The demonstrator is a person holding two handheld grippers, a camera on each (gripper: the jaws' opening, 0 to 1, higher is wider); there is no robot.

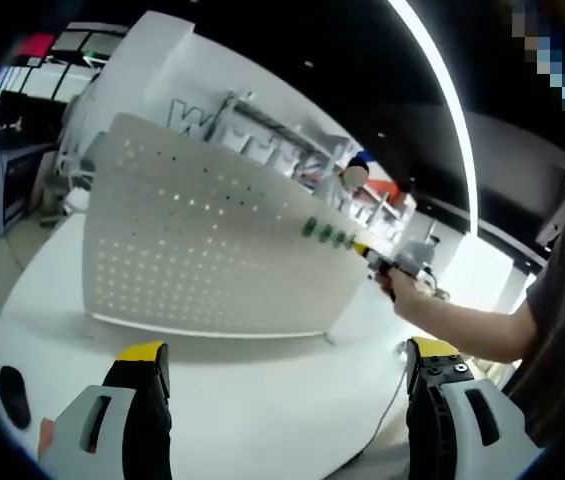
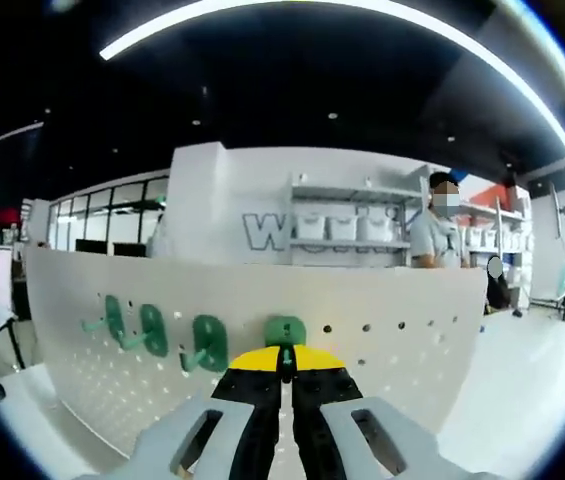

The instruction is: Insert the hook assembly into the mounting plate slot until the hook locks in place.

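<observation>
Right gripper view: the right gripper (image 2: 284,372) is seen with its yellow-tipped jaws drawn together on the stem of a green hook (image 2: 285,333), whose round plate is pressed flat against the white pegboard (image 2: 402,325). Three more green hooks (image 2: 152,330) are seated in the board in a row to the left of the held one, their arms pointing out and down. The pegboard is stood upright on a white table (image 2: 532,390). Behind it, shelving, large lettering on a wall and a standing person (image 2: 436,235) are seen. In the left gripper view, the left gripper (image 1: 287,385) is held with its jaws wide apart and nothing between them, well back from the board, above the white table (image 1: 252,400). The pegboard (image 1: 202,240) is shown at an angle, the green hooks (image 1: 324,234) near its right edge, and a hand (image 1: 402,285) with the right gripper (image 1: 387,262) is seen at that edge.
</observation>
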